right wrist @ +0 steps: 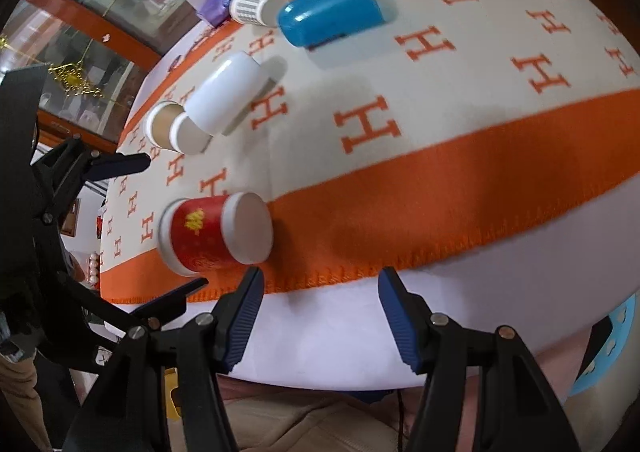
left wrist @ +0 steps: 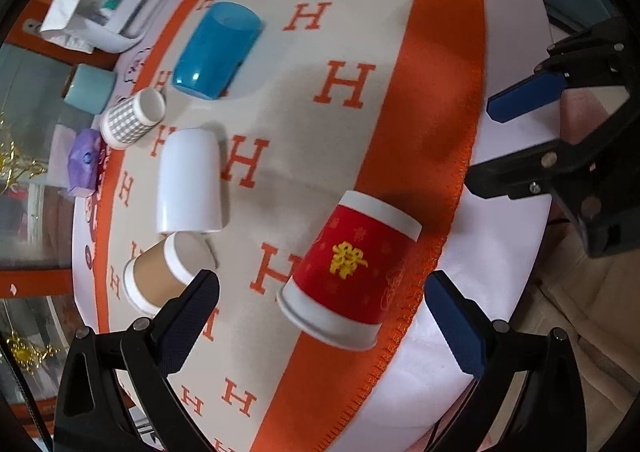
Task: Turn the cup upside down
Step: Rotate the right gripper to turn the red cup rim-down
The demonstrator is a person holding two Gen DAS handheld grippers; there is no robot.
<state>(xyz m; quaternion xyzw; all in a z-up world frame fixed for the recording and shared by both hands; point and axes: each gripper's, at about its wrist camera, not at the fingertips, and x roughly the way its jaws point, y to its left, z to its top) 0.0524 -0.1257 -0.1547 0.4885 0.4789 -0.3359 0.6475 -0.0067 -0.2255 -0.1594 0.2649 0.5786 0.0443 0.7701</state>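
A red paper cup with a yellow emblem stands upside down on the orange band of the cloth, near the table's front edge; it also shows in the right wrist view. My left gripper is open and empty, its fingers on either side of the red cup and a little short of it. My right gripper is open and empty, over the white table edge just right of the red cup. It shows in the left wrist view at the right.
A white cup and a blue cup stand upside down further in. A brown paper cup and a small checked cup stand beside them. A teal canister, a purple packet and a white box sit at the far edge.
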